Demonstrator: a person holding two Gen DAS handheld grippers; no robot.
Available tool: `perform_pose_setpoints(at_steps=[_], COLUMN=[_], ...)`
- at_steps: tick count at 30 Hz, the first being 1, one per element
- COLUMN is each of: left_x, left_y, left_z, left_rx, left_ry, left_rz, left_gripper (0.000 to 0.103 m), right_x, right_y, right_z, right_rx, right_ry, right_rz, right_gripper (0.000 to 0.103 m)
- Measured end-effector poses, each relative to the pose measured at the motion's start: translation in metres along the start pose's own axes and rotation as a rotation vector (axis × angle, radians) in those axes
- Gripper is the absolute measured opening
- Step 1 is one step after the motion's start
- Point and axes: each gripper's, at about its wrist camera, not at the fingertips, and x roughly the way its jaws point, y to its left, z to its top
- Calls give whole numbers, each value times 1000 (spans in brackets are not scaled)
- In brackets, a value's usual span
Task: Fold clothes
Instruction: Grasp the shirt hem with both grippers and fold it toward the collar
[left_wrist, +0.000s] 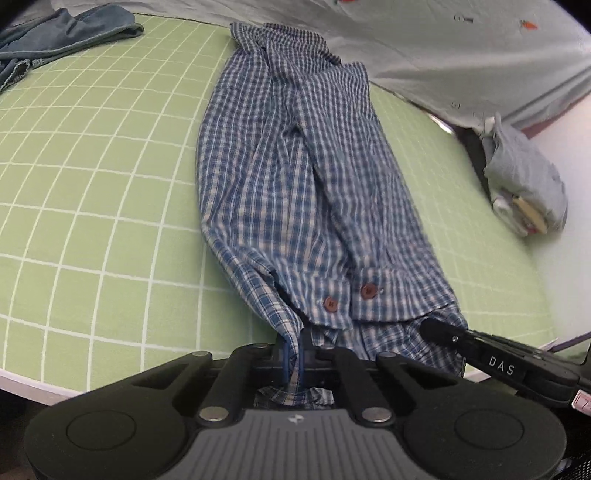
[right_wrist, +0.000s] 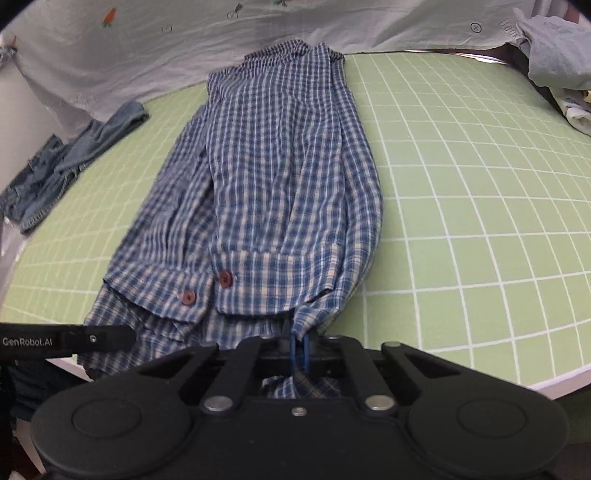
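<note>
A blue and white checked shirt (left_wrist: 288, 177) lies lengthwise on the green grid mat (left_wrist: 92, 192), folded narrow, with its sleeves laid over the body and two brown cuff buttons (left_wrist: 349, 297) near the front. My left gripper (left_wrist: 293, 349) is shut on the shirt's near hem at its left corner. In the right wrist view the same shirt (right_wrist: 280, 177) runs away from me, and my right gripper (right_wrist: 299, 347) is shut on the hem's right corner. The hem is bunched and lifted at both grips. The right gripper's finger (left_wrist: 443, 330) shows at the left view's lower right.
Folded denim (left_wrist: 62, 37) lies at the mat's far left corner (right_wrist: 70, 162). A pale blue bundle of clothes (left_wrist: 524, 184) sits off the mat's right edge (right_wrist: 561, 70). A light printed sheet (left_wrist: 461, 48) hangs behind. The table's near rim (right_wrist: 535, 384) runs just under the grippers.
</note>
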Motion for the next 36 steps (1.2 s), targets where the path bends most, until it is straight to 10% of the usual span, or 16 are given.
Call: perform_pose_setpoints(at_steps=[6, 19, 33, 36], left_x=[-18, -6, 87, 101], left_y=[-2, 16, 52, 58], left_z=[43, 142, 216, 238], left_rx=[-93, -220, -364, -392], left_ry=[-110, -259, -151, -147], left_rz=[-100, -77, -36, -35], left_gripper=[4, 4, 8, 17], right_x=[-18, 23, 142, 163], right_y=[-15, -50, -97, -108], right_z=[48, 148, 209, 233], right_rx=[93, 174, 240, 300], right_ry=[-107, -240, -55, -52], right_rz=[116, 171, 165, 163], right_gripper=[4, 4, 7, 23])
